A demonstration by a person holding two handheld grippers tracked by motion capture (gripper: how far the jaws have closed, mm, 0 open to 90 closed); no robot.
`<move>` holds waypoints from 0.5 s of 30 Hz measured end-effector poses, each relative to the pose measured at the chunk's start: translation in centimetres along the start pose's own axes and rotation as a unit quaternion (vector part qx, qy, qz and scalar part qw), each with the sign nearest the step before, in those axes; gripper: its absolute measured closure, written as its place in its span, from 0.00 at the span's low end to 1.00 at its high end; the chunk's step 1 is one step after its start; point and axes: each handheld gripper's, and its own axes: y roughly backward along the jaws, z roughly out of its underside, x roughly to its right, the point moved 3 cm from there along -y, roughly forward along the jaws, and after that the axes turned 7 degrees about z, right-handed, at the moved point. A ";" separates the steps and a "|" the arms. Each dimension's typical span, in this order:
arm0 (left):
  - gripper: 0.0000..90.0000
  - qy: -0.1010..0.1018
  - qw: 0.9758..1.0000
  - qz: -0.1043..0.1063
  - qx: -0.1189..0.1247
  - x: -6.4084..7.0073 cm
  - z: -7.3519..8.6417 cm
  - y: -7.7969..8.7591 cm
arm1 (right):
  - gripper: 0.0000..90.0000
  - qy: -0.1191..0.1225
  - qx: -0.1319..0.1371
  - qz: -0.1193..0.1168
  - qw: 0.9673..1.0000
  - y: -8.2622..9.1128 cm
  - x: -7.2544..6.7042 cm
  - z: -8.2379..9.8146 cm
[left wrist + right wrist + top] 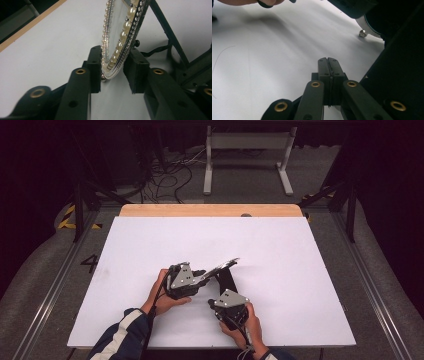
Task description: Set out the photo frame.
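Observation:
A picture frame [223,265] with a silver rim and a row of pearls stands tilted on the white tabletop [280,250], leaning on its black back stand [226,279]. My left gripper [204,278] reaches in from the left. In the left gripper view, the frame's lower edge [123,35] sits between the pads of my left gripper [112,72]; the jaws are apart, with slim gaps at the rim. The stand [172,37] rises behind. My right gripper [213,303] rests near the stand's foot; the pads of this gripper [328,61] are pressed together with nothing visible between them.
The frame's rim and small ball foot [362,33] lie ahead of my right gripper, with the black stand [402,70] close on its right. A wooden strip [210,210] edges the far side of the table. Beyond it are a white metal rack [247,142] and loose cables [170,175].

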 end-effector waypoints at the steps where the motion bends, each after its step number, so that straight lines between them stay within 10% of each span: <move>1: 0.80 -0.002 1.000 0.005 0.003 0.0 0.0 0.0 | 1.00 -0.002 -0.001 0.001 1.000 0.0 0.1 0.0; 15: 0.88 -0.044 0.999 -0.007 -0.022 0.8 -0.2 0.3 | 1.00 -0.026 -0.015 0.001 1.000 0.0 1.4 0.4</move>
